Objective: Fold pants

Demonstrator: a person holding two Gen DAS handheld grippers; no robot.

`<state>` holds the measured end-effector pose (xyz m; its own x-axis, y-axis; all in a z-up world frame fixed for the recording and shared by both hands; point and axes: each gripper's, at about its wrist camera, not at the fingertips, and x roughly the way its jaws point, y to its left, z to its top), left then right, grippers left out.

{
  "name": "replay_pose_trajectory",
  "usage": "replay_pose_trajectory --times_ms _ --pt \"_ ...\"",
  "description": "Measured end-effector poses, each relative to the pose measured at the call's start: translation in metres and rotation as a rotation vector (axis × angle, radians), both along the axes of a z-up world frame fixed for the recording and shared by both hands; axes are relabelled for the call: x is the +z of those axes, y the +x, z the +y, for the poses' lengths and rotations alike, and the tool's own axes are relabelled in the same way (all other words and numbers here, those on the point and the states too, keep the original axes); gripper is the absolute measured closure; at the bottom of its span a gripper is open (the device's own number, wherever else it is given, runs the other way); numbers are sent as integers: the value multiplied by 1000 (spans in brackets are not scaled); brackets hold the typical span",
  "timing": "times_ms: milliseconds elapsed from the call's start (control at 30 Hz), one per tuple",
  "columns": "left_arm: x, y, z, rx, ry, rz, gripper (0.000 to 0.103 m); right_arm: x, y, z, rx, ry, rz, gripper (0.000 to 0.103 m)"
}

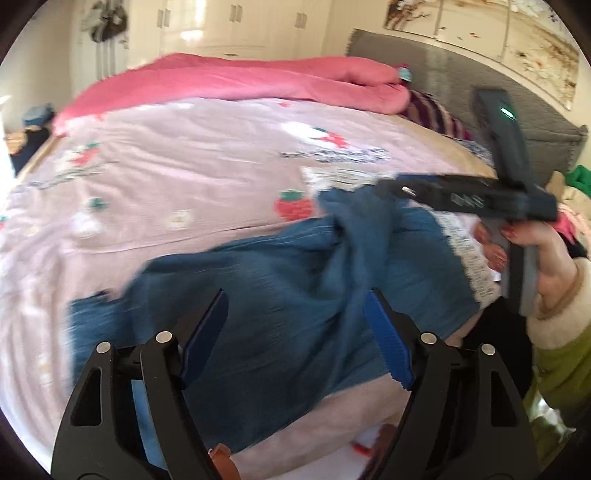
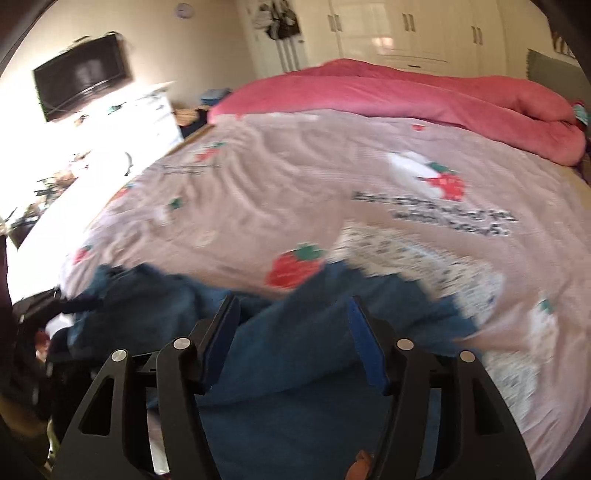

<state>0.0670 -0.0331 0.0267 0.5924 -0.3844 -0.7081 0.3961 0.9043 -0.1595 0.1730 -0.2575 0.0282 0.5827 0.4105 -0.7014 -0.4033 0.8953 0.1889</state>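
Observation:
Blue pants (image 1: pixel 280 295) lie crumpled on the near part of a bed with a pink strawberry-print cover (image 1: pixel 207 166); they also show in the right wrist view (image 2: pixel 288 362). My left gripper (image 1: pixel 295 299) is open just above the cloth, holding nothing. My right gripper (image 2: pixel 291 306) is open over the pants, its jaws wide apart. From the left wrist view I see the right gripper (image 1: pixel 391 188) from the side at the upper right, its tip at a raised fold of the pants; a hand holds its handle. Both views are motion-blurred.
A rolled pink blanket (image 1: pixel 258 81) lies along the far side of the bed. A grey headboard (image 1: pixel 443 70) stands at the right. White wardrobes (image 2: pixel 399 26) line the far wall. A wall TV (image 2: pixel 81 85) hangs at the left.

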Motion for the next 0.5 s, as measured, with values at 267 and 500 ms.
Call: replay_pose_trajectory --times_ms 267,500 --pt "-24 20 -47 -124 -54 49 34 -10 67 -11 -17 -61 70 32" --pt "-48 19 -54 -171 -103 89 48 -29 117 14 1 -148 124 32"
